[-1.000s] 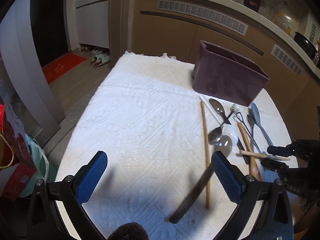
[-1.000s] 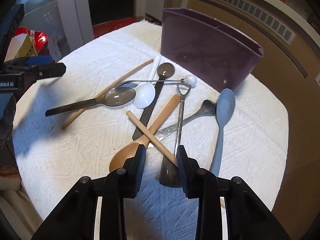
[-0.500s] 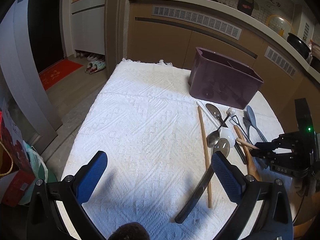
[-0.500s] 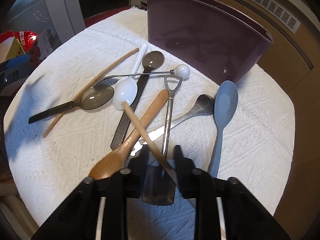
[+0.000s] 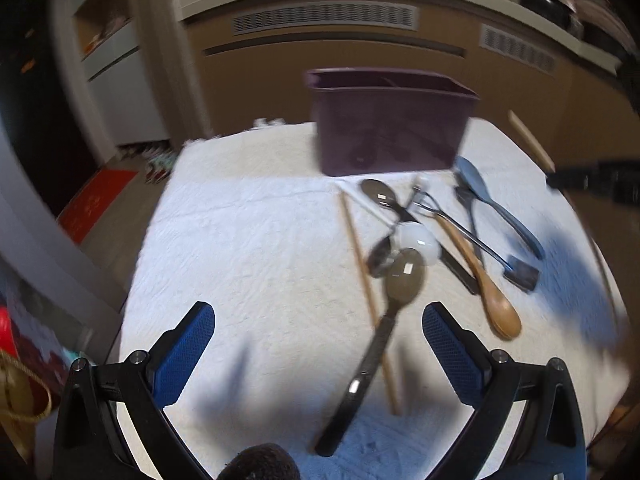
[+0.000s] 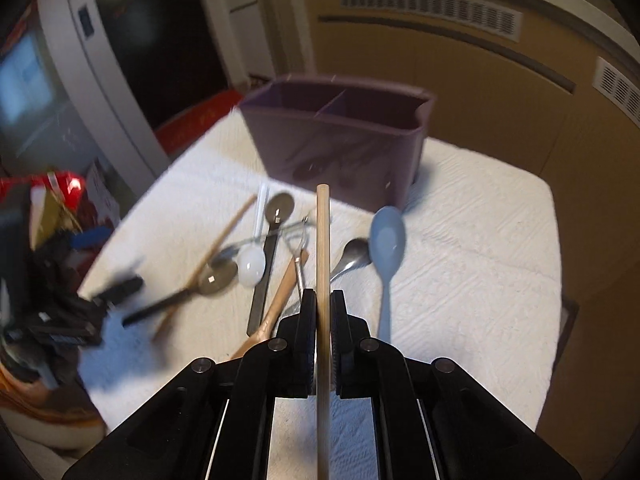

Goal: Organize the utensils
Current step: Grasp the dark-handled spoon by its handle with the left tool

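Observation:
My right gripper (image 6: 323, 304) is shut on a pale wooden chopstick (image 6: 322, 240) and holds it above the table, pointing at the purple two-compartment utensil holder (image 6: 340, 140). The same chopstick shows at the right in the left wrist view (image 5: 530, 140). My left gripper (image 5: 318, 334) is open and empty above the near table edge. Between its fingers lies a dark-handled spoon (image 5: 384, 320). Several utensils lie in front of the holder (image 5: 388, 128): a second chopstick (image 5: 366, 280), a white spoon (image 5: 418, 242), a wooden spoon (image 5: 484, 284), a blue spoon (image 6: 386, 248).
A white textured cloth (image 5: 260, 240) covers the round table. Brown cabinets (image 5: 360, 60) stand behind it. A red bag (image 6: 60, 196) sits on the floor at the left. A metal spatula (image 5: 516, 272) and a metal spoon (image 6: 352, 258) lie among the utensils.
My right gripper has closed on the chopstick and lifted it off the pile, up and toward the holder. My left gripper has shifted right, closer to the utensils.

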The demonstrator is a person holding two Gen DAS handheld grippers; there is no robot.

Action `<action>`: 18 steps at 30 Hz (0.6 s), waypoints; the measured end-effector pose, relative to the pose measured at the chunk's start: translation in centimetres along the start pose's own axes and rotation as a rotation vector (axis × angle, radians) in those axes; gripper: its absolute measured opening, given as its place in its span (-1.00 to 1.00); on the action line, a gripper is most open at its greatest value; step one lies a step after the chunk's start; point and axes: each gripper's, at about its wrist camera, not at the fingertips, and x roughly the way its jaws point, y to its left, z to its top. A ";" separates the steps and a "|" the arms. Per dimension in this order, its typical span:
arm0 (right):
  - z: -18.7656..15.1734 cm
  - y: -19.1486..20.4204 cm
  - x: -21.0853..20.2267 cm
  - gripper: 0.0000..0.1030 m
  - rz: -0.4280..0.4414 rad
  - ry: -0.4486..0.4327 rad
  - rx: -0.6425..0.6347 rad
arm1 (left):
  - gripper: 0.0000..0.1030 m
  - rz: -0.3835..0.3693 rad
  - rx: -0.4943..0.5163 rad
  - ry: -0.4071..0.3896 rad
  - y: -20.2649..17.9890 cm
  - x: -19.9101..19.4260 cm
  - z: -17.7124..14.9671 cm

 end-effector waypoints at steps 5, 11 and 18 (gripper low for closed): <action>-1.4 -1.4 -4.0 -0.87 -0.003 -0.097 0.059 | 0.85 -0.102 0.115 0.110 -2.8 2.0 1.3; -2.9 -2.1 -4.0 -0.87 -0.023 -0.102 0.096 | 0.46 -0.175 0.078 0.159 -3.2 3.7 2.9; -4.4 -3.2 -3.3 -0.87 -0.011 -0.083 0.131 | 0.06 -0.224 0.072 0.261 -3.7 6.1 2.9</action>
